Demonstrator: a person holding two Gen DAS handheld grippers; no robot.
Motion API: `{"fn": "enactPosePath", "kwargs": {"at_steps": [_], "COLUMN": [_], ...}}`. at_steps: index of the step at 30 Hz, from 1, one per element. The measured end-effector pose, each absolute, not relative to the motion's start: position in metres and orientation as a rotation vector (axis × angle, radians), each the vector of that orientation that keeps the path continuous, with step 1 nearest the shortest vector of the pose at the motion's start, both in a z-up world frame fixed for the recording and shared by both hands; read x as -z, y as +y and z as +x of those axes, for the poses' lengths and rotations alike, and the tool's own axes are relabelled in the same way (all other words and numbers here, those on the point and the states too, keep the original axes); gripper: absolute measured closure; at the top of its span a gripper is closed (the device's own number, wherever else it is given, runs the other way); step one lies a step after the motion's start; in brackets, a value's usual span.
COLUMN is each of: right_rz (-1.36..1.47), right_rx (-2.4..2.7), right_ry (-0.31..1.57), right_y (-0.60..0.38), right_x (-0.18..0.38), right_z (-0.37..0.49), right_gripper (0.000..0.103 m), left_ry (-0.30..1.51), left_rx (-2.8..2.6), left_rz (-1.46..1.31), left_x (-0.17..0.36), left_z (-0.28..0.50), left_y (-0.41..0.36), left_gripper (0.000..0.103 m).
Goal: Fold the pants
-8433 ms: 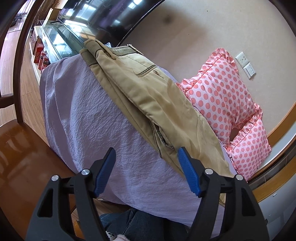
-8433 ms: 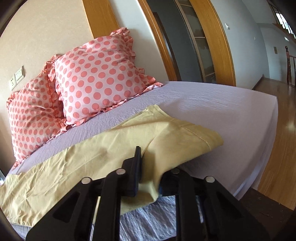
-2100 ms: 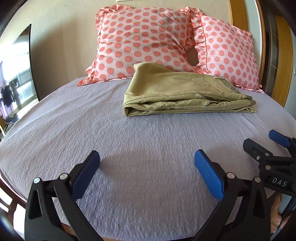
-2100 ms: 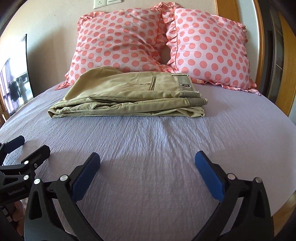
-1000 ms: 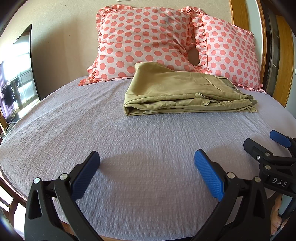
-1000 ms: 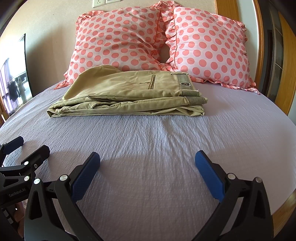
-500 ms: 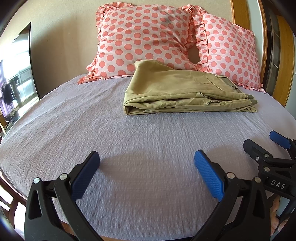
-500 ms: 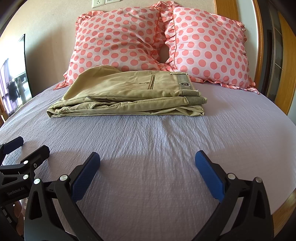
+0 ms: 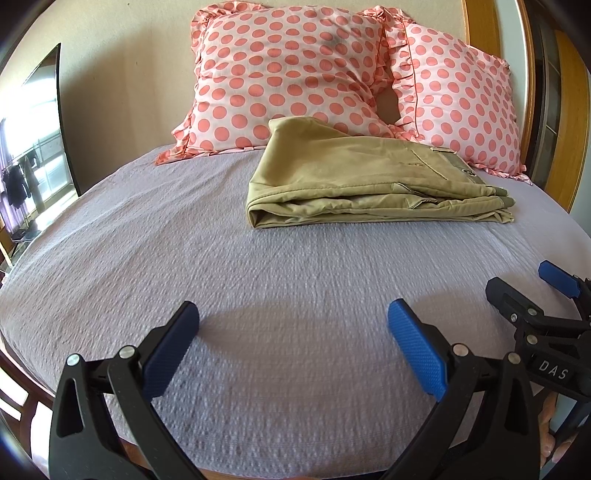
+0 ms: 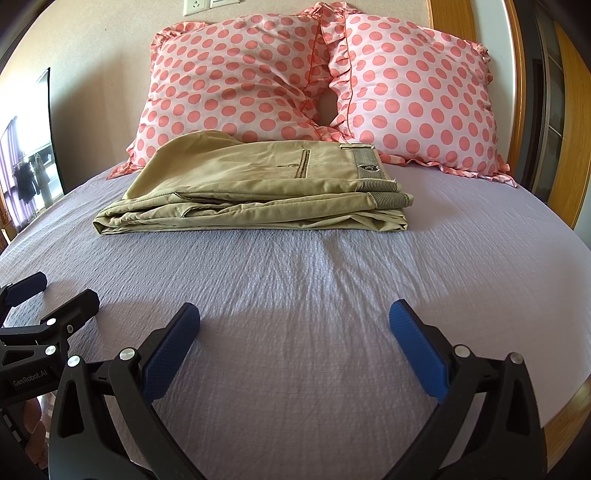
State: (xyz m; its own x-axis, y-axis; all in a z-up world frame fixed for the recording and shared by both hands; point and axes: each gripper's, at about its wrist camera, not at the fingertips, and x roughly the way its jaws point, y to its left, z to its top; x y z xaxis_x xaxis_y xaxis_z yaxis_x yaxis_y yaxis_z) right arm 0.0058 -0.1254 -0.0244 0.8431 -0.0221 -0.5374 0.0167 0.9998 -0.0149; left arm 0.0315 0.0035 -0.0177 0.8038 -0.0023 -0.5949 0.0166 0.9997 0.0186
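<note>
Item: pair of khaki cotton pants (image 9: 369,188), folded into a flat, layered rectangle. Lies on the far half of the bed, its back edge touching the pillows. Waistband with grey ribbed lining at the right end, a welt pocket on the top layer, rounded fold at the left end. Free of both grippers.

Support: lavender crinkled bedsheet (image 9: 280,280) covering a mattress; faint creases fan out below the pants in the right wrist view. A strip of brown wooden bed frame (image 10: 565,417) shows along the near right edge.

Behind the item: two pink pillows with coral polka dots and ruffled edges (image 10: 236,85), leaning side by side against a beige wall (image 9: 122,81).

Room: white wall sockets (image 10: 210,5) above the pillows; honey-coloured wooden door frame (image 10: 569,122) at right; dark flat screen (image 9: 44,122) at left, carrying bright reflections.

Tools: left black two-finger gripper with blue textured pads (image 9: 291,343), jaws spread wide, holding nothing, low over the near part of the sheet and well apart from the pants. Right black two-finger gripper with blue pads (image 10: 293,345), likewise spread wide and holding nothing, just beside the left one.
</note>
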Motion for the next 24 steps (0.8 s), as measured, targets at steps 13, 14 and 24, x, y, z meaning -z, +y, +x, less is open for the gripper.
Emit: {"fn": "enactPosePath", "kwargs": {"at_steps": [13,14,24], "right_rz": [-0.01,-0.01,-0.01], "right_rx": [0.02,0.02,0.019], "right_ry": [0.567,0.568,0.568], "right_y": [-0.1256,-0.1257,-0.1257], "right_x": [0.0241,0.0239,0.0239], "right_z": [0.0062,0.0064,0.006], "right_gripper": [0.001,0.001,0.001], "left_ry": [0.642,0.643,0.645], "left_rx": [0.012,0.012,0.012], "left_rz": [0.023,0.024,0.024], "left_x": [0.0169,0.0168,0.0169], "left_z": [0.0317,0.0323,0.0315], "left_y": [0.0045,0.0046,0.0041], "left_gripper": [0.002,0.002,0.002]}}
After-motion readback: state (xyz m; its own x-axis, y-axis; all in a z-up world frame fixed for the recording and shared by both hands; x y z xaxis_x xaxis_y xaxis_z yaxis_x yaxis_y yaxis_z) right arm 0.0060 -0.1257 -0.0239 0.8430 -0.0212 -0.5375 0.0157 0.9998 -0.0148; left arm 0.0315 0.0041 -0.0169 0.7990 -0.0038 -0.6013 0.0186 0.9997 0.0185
